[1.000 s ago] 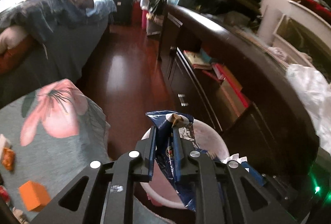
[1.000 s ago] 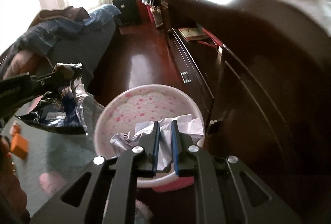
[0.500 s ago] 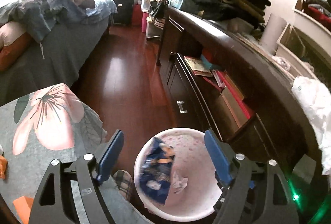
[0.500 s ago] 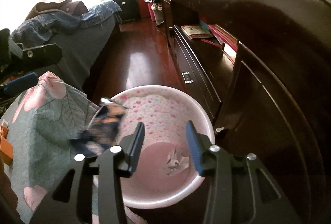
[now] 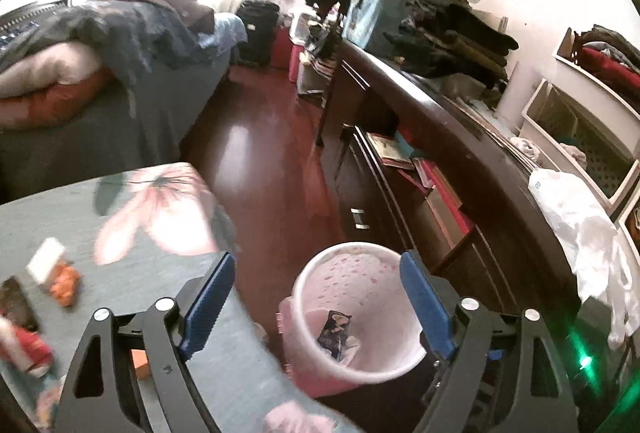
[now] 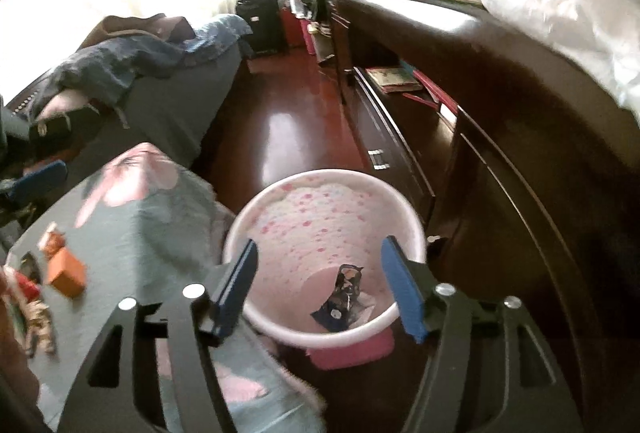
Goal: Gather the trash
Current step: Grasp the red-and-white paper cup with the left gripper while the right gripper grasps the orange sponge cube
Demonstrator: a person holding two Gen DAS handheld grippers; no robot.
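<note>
Dark wood flooring (image 5: 256, 169) is seen between a bed (image 5: 120, 105) and a long dresser (image 5: 460, 137). Beside a floral cloth (image 6: 132, 217), a pink bin (image 6: 324, 189) is stood. Inside it, a blue wrapper (image 6: 340, 297) and crumpled paper (image 5: 352, 345) are lodged. Both the left gripper (image 5: 316, 297) and right gripper (image 6: 320, 285) have just been opened wide; nothing is held.

A floral-clothed bench (image 5: 120, 201) carries an orange block (image 6: 66, 276), a white card (image 5: 46, 264) and small wrappers; beside it, the pink bin (image 6: 416, 229) stands on the dark wood floor (image 5: 256, 169)
</note>
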